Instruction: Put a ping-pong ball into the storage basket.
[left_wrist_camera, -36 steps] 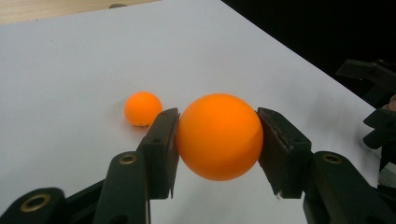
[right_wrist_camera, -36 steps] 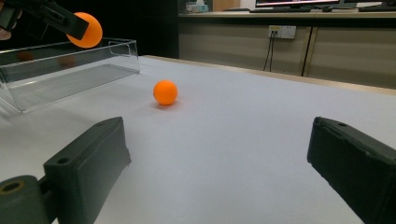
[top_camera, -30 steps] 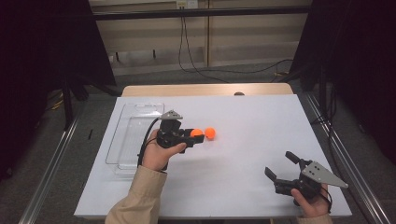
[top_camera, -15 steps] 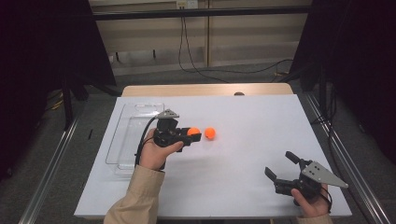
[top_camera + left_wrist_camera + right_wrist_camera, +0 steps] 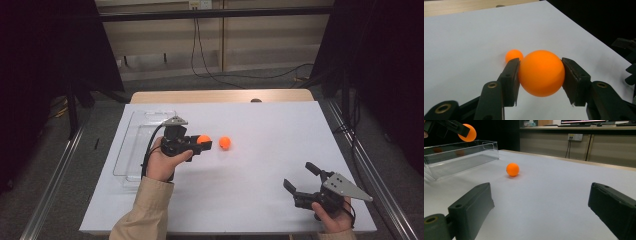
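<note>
My left gripper [image 5: 202, 142] is shut on an orange ball [image 5: 203, 139], held above the white table left of centre; the left gripper view has that ball [image 5: 541, 73] pressed between both pads. A second orange ball [image 5: 225, 143] lies on the table just right of the held one, also seen as the small ball [image 5: 514, 55] and the ball [image 5: 512, 169]. My right gripper [image 5: 300, 178] rests near the front right of the table, jaws wide open with nothing between them [image 5: 539, 207]. The held ball [image 5: 467, 132] hangs above the clear tray in the right gripper view.
A clear plastic tray [image 5: 131, 150] lies along the left side of the white table [image 5: 260, 200], just left of my left hand. A wooden strip [image 5: 220, 96] runs along the far edge. Cables lie on the floor beyond.
My left gripper with the held ball has drifted slightly left, away from the ball on the table. The right gripper has stayed put.
</note>
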`<move>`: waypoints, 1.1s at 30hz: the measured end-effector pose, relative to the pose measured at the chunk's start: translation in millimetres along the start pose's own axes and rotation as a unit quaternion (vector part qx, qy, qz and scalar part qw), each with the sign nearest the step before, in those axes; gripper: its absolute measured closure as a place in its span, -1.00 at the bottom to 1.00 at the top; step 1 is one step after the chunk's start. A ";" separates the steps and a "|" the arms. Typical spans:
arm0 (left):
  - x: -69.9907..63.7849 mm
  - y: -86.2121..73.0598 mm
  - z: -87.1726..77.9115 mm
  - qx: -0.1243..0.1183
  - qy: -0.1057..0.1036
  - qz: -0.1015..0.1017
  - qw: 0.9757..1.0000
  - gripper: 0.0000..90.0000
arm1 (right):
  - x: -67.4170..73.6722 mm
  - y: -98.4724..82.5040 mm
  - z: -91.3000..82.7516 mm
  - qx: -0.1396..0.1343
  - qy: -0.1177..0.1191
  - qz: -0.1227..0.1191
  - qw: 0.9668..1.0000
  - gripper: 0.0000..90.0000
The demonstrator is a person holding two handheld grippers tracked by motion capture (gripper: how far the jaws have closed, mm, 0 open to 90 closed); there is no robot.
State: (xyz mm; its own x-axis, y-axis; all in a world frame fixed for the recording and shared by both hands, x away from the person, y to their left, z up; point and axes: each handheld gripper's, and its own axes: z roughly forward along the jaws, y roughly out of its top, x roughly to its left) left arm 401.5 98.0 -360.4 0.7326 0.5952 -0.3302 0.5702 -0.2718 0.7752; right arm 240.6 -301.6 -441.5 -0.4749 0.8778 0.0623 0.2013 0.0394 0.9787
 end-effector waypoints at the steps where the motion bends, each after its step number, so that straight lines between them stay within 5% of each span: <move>1: 0.2 -0.1 -0.1 0.000 0.000 -0.001 1.000 0.13 | -0.1 -0.1 0.0 0.000 -0.001 0.000 1.000 -0.89; 33: 11.5 0.0 -11.5 -0.005 0.021 -0.015 1.000 0.13 | -0.1 -0.1 0.1 0.000 0.000 0.001 1.000 -0.90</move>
State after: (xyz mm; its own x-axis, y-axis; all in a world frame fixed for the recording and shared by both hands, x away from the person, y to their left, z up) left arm 405.6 113.5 -358.0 0.6989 0.6338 -0.3315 0.5884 -0.2460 0.7702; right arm 240.7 -301.6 -441.7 -0.4750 0.8776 0.0648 0.2022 0.0372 0.9786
